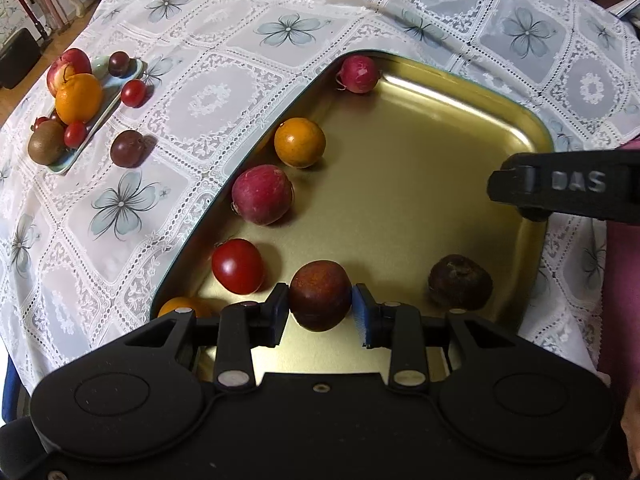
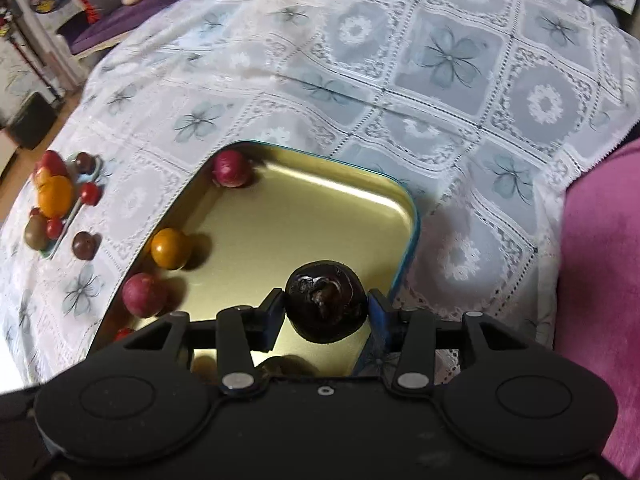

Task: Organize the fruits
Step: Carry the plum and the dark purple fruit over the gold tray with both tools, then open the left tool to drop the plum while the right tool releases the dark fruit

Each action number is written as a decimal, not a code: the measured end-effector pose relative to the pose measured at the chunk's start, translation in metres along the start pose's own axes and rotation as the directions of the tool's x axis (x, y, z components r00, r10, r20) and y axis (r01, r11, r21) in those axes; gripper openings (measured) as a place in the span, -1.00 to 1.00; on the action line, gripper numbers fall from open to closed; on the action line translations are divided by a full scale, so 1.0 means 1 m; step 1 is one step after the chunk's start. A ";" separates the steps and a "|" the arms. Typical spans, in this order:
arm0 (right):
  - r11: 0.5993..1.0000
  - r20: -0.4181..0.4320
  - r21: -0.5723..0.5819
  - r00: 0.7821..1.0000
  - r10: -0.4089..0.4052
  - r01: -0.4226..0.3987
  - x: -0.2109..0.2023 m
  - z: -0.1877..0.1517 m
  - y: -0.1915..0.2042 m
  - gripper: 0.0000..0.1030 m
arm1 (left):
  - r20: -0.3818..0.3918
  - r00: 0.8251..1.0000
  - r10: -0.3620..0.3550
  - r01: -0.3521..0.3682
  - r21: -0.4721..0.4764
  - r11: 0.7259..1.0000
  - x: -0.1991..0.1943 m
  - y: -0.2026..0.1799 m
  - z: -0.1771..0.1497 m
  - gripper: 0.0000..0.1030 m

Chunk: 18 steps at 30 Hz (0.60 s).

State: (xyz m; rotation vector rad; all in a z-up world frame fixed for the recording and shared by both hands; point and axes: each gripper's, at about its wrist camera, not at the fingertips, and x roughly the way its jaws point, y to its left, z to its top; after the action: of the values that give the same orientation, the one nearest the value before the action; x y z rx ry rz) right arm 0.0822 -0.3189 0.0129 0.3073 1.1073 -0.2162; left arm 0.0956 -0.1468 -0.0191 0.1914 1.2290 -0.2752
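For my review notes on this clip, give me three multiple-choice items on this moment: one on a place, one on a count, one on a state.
1. Where does the radish lie?
A. in a far corner of the gold tray
B. on the small dish
C. on the bare tablecloth

2. How many fruits lie on the tablecloth just beside the small dish, off it?
A. none
B. two
C. five

3. What is the left gripper doing?
A. standing open with nothing in it
B. shut on a reddish-brown fruit
C. shut on an orange

Key: 1 A, it sits against the far corner rim. 2 B, a cherry tomato and a dark round fruit. 3 B, both pads press its sides.
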 end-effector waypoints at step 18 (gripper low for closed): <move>0.996 0.051 0.009 0.995 0.086 -0.086 -0.004 -0.004 0.001 -0.09 | 0.009 1.000 0.017 -0.016 -0.024 1.000 0.004 0.002 0.000 -0.14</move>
State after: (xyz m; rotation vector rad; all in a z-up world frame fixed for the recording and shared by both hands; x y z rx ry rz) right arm 0.0779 -0.3164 0.0151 0.3565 1.0408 -0.1528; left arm 0.0975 -0.1458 -0.0233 0.1795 1.2209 -0.2469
